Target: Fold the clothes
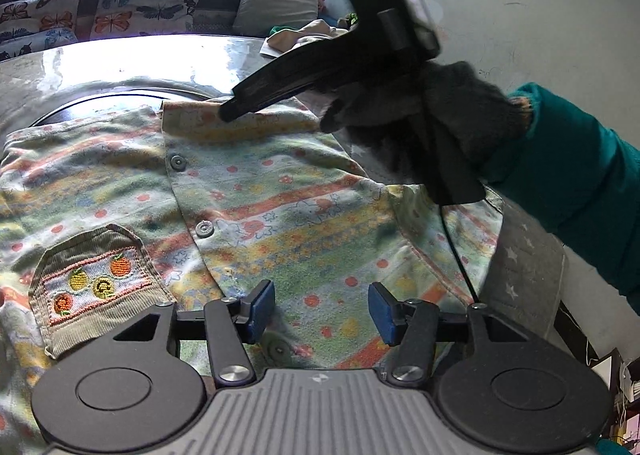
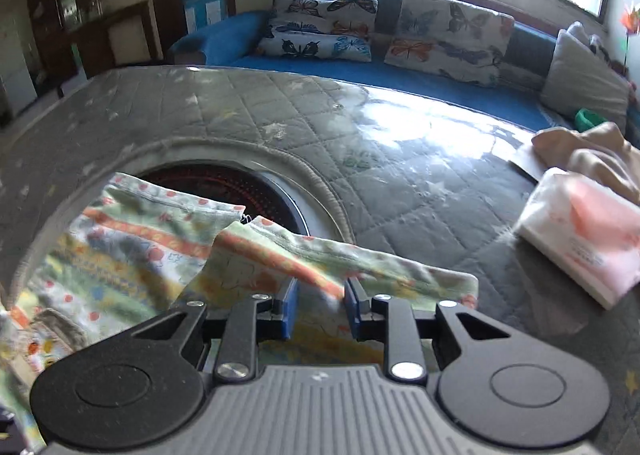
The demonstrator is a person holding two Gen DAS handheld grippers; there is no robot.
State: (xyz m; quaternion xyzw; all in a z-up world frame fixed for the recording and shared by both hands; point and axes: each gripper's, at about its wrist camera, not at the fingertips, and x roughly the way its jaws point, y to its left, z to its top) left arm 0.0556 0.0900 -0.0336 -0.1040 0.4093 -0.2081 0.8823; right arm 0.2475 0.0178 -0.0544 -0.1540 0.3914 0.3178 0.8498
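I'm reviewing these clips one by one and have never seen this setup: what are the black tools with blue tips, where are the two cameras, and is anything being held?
No robot arm here: a person holds a hand-held gripper in each hand, each carrying a forward-looking fisheye camera.

The left wrist view shows the left hand-held gripper, jaws apart and empty, over a patterned child's shirt with a corduroy pocket. The gloved hand holds the other tool.

The right wrist view shows the right hand-held gripper, its blue pads close around a fold of the shirt; a firm pinch isn't certain. A quilted grey cover covers the table, with a tissue pack nearby.
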